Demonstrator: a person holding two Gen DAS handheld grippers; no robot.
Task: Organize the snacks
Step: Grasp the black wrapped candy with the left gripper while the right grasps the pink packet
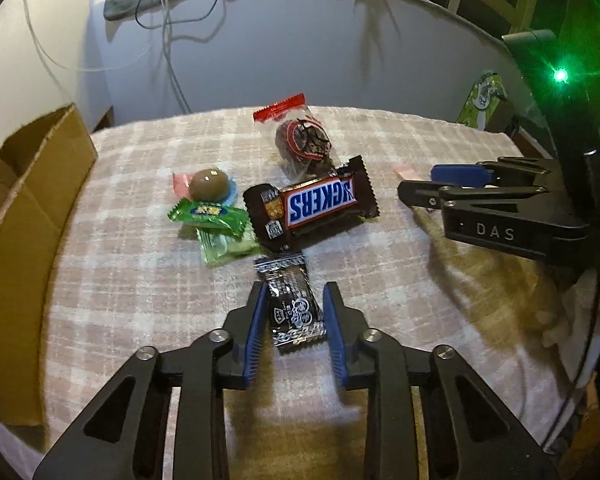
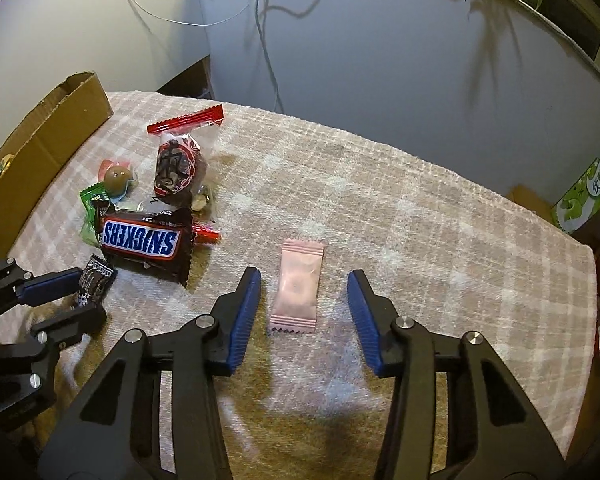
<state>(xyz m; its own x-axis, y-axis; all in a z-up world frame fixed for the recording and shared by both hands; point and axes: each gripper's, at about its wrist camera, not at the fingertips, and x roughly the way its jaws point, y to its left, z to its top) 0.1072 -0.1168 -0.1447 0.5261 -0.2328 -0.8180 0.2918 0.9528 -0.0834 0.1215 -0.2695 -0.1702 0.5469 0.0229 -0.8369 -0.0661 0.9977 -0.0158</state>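
The left gripper (image 1: 296,312) points down at the surface (image 1: 140,264), which is covered by a pink and white checked cloth. A small black sweet wrapper (image 1: 292,300) lies between its blue pads (image 1: 256,340). The left pad looks to be touching the wrapper's edge, while a thin gap shows beside the right pad, so the jaws stand narrow around the wrapper and it cannot be told whether they press it. The wrapper lies flat on the cloth.

The right gripper (image 2: 304,312) also points down, its jaws partly open with a pale pink sachet (image 2: 298,286) lying between them. Cloth shows on both sides of the sachet, so neither pad touches it and nothing is held.

Just beyond the black wrapper sits a loose pile of snacks: a brown Snickers bar (image 1: 316,204) lying partly over a green packet (image 1: 212,216), with a second pale green packet (image 1: 228,246) beside it. A round brown chocolate ball (image 1: 208,186) in a clear twist wrapper is just behind the green packet. A clear bag with a red top edge (image 1: 300,140), holding something dark, lies at the far side of the pile.

A cardboard box (image 1: 28,208) stands open on the left end of the surface, apart from the pile. The pink sachet lies well apart from the pile, toward the right
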